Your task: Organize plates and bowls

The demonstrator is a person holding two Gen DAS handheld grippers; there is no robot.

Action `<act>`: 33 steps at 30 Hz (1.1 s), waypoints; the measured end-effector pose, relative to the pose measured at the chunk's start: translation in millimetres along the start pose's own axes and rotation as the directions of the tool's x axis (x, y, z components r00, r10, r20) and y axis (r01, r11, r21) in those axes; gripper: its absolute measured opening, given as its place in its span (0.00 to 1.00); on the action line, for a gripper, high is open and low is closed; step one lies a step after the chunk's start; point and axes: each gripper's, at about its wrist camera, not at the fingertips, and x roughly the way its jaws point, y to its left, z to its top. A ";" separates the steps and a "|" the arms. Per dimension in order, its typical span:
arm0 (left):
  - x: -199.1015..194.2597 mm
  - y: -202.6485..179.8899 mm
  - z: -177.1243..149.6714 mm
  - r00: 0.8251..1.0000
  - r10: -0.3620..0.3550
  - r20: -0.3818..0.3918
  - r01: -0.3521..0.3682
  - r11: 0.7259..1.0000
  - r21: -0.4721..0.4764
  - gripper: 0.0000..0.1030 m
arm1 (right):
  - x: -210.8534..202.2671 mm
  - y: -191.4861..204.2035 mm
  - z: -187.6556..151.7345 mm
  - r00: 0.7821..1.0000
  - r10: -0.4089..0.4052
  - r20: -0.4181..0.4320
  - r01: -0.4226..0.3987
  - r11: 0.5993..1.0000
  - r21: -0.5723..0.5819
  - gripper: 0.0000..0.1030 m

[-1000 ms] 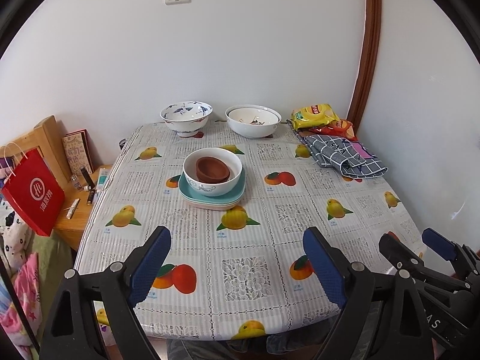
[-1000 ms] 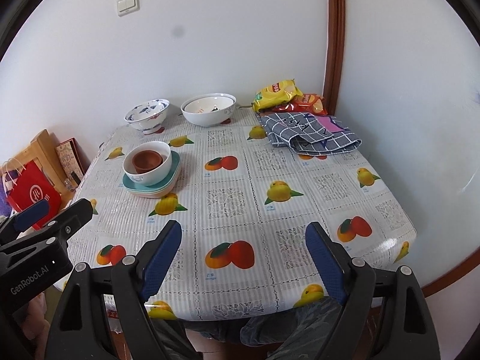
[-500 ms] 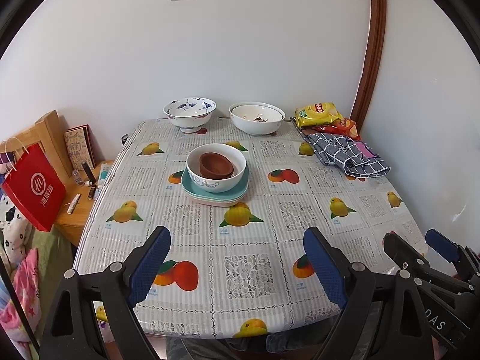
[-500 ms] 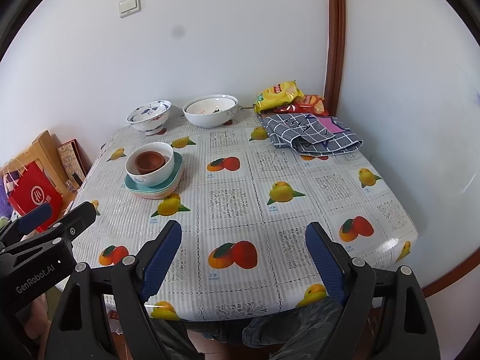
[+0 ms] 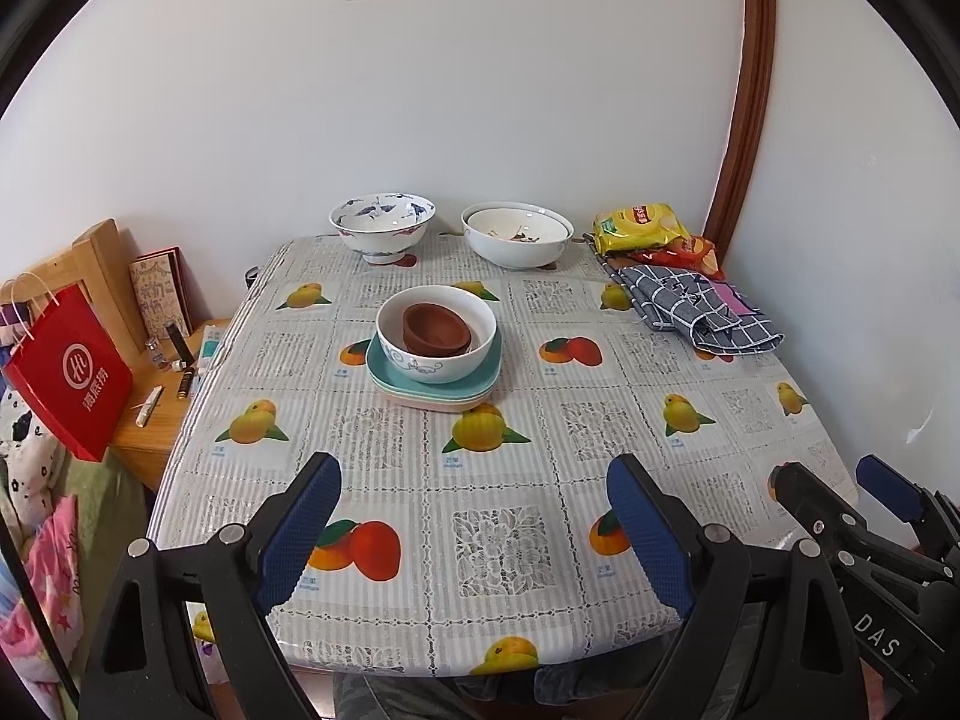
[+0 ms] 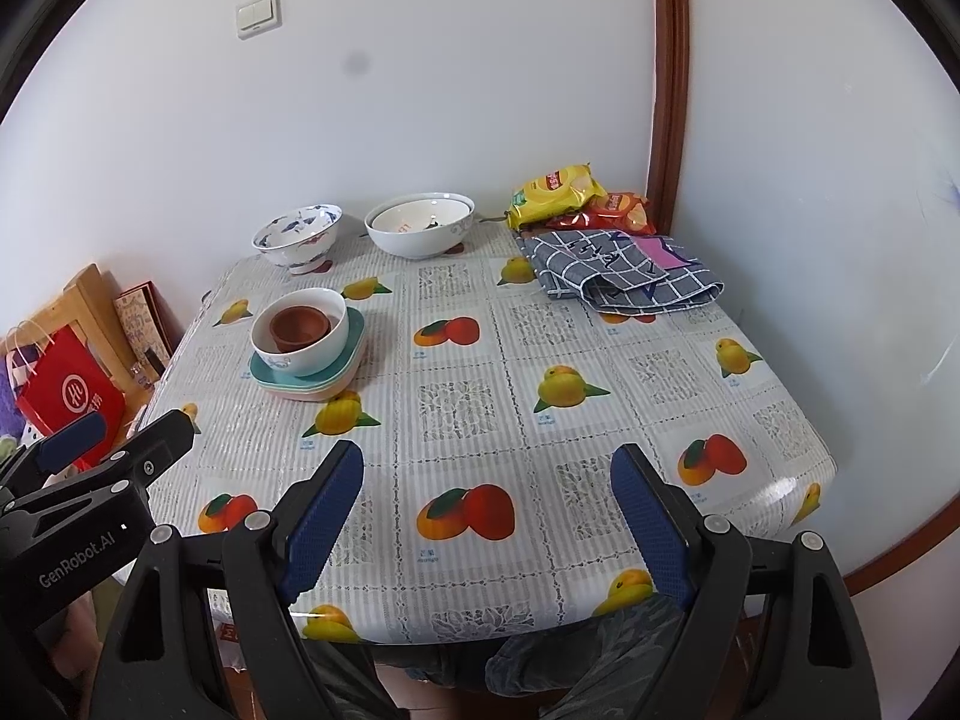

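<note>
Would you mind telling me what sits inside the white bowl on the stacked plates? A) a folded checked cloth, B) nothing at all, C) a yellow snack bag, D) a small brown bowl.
D: a small brown bowl nests inside the white bowl, which rests on the stacked plates.

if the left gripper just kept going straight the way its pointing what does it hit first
Probably the bare tablecloth between its open fingers; the left gripper points down at it, short of the stacked plates. Depth is uncertain.
</note>
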 end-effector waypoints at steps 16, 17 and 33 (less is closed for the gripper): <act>-1.7 2.5 0.9 1.000 0.003 0.004 -0.003 1.000 0.001 0.88 | -3.0 2.3 1.7 1.000 -0.001 0.013 0.001 1.000 -0.002 0.81; -1.8 2.2 0.7 1.000 0.002 0.004 -0.002 1.000 0.001 0.88 | -3.3 1.8 1.7 1.000 0.001 0.014 -0.001 1.000 -0.002 0.81; -4.9 0.9 2.9 1.000 0.002 0.013 -0.002 1.000 0.012 0.88 | -5.7 -0.5 3.1 1.000 0.005 0.021 -0.005 1.000 0.003 0.81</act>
